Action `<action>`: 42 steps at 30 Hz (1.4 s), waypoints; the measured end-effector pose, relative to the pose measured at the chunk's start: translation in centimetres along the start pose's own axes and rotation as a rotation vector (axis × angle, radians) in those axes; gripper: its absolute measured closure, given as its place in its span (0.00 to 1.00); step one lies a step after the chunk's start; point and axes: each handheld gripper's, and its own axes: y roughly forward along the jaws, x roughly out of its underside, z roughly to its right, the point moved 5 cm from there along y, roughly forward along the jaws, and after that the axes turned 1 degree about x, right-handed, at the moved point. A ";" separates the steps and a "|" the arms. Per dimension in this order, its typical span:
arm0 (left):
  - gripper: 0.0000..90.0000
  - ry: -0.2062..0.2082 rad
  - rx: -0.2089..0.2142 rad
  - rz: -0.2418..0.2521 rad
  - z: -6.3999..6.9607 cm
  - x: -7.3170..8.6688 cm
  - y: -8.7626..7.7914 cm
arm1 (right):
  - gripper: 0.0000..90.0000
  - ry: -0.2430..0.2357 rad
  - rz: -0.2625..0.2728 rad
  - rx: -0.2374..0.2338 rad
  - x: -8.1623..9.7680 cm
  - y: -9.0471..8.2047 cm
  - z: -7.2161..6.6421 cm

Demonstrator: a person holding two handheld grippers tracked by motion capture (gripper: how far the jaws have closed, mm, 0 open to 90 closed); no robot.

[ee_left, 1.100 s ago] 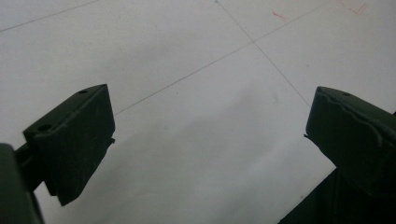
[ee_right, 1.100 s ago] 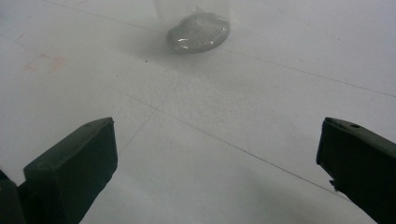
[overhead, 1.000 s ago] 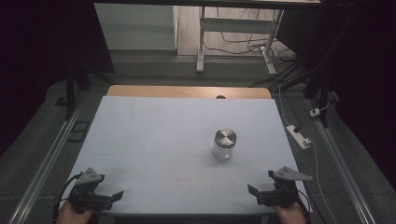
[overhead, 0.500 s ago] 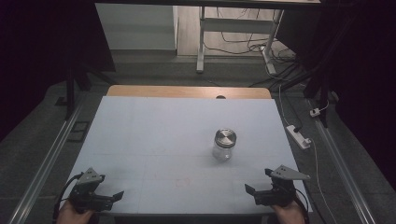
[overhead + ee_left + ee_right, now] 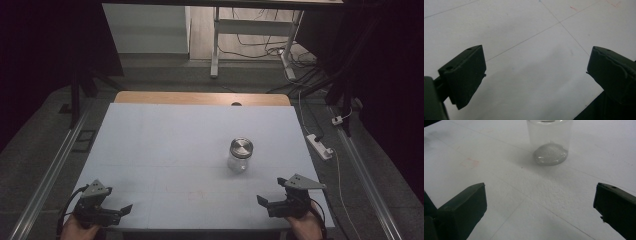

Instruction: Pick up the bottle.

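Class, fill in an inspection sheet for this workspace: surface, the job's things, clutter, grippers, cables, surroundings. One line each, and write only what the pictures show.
Surface: pale table top, faint lines and a reddish smudge; wooden strip at the far edge.
Job's things: one clear glass jar with a metal lid, upright, right of centre.
Clutter: nothing seen on the table.
Grippers: left gripper and right gripper at the near edge, both open, holding nothing.
Cables: a cable trails from the left gripper; loose cables on the floor beyond.
Surroundings: power strip on the floor at right, white table legs behind, dark room.
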 end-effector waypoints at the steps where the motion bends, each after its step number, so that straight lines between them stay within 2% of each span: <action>1: 0.03 -0.001 0.002 0.002 0.0 0.0 0.0 | 0.00 -0.002 0.001 -0.001 -0.1 0.0 0.0; 8: 0.03 -0.002 0.001 0.005 0.0 0.0 0.0 | 0.00 -0.001 0.012 -0.016 -0.6 0.7 -0.1; 16: 0.03 -0.002 0.000 0.002 0.0 0.0 0.0 | 0.00 -0.021 0.016 -0.032 -1.3 1.4 -0.3; 24: 0.03 -0.005 0.003 0.001 -0.1 0.0 0.0 | 0.00 -0.013 0.030 -0.044 -2.5 2.2 -0.4; 36: 0.02 -0.006 0.003 -0.001 -0.1 0.0 0.0 | 0.00 -0.032 -0.019 -0.030 -3.4 4.4 -0.5; 42: 0.02 -0.005 0.004 -0.002 -0.1 0.0 0.0 | 0.00 -0.033 -0.024 -0.030 -3.9 5.4 -0.4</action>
